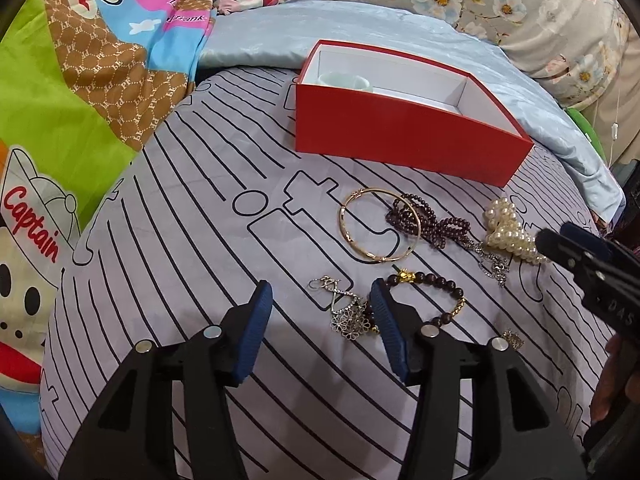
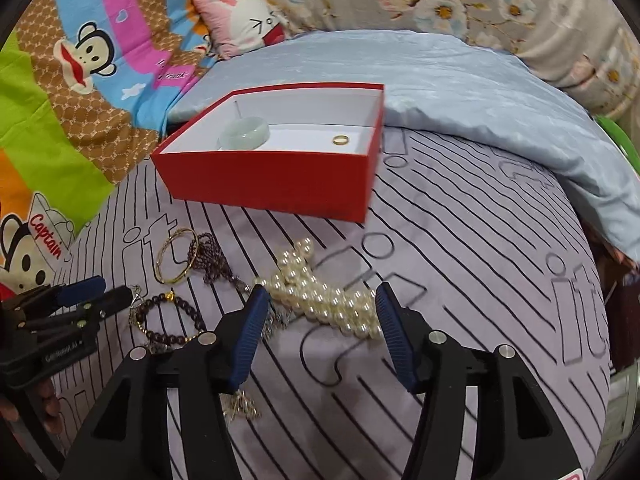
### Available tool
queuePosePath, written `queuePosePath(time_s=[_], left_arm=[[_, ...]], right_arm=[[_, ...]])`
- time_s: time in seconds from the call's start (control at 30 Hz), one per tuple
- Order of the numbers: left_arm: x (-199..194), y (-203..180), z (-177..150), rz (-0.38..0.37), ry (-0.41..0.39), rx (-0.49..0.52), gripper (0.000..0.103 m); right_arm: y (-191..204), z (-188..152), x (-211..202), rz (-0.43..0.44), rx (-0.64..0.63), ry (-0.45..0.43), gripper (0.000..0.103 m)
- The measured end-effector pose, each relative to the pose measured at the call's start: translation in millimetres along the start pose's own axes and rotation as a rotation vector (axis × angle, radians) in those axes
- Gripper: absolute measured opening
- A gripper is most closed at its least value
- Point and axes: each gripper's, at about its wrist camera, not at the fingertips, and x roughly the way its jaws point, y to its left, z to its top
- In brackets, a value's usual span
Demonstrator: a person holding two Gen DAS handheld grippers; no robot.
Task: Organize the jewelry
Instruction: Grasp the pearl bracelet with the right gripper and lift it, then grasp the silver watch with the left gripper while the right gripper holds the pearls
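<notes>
Red card forms the box [image 2: 272, 184], the largest item we record; it sits ahead of both grippers on the striped sheet [image 2: 460, 240], well apart from the fingertips. Inside it we find two pieces already stowed: a pale green bangle [image 2: 243, 132] toward its left end and a small gold ring [image 2: 340, 139] toward its right. We judge the task begun but mostly outstanding.

Left on the sheet, by descending size: the pearl strand [image 2: 320, 300], heaped directly ahead of the right gripper [image 2: 322, 304], whose jaws stand wide and hold nothing, one finger at each end of the heap; the gold bangle [image 1: 380, 226] and the dark purple bead string [image 1: 424, 222], touching each other, ahead of the left gripper [image 1: 320, 300]; the brown bead bracelet [image 1: 436, 294], just right of that gripper's right finger; the silver flower pendant [image 1: 348, 316], lying between the left gripper's wide, empty jaws.

A thin silver chain [image 1: 494, 262] lies beside the pearls; a small gold piece [image 1: 512, 338] sits further right, too small to identify.
</notes>
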Motion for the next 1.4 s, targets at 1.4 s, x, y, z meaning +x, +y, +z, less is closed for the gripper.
queuePosePath(time_s=[1.4], left_arm=[[3.8,-51.5,-22.6,-0.106,0.094,-0.006,0.056]], right_arm=[[-20.0,-25.1,-8.0,-0.012,0.122,0.021,0.023]])
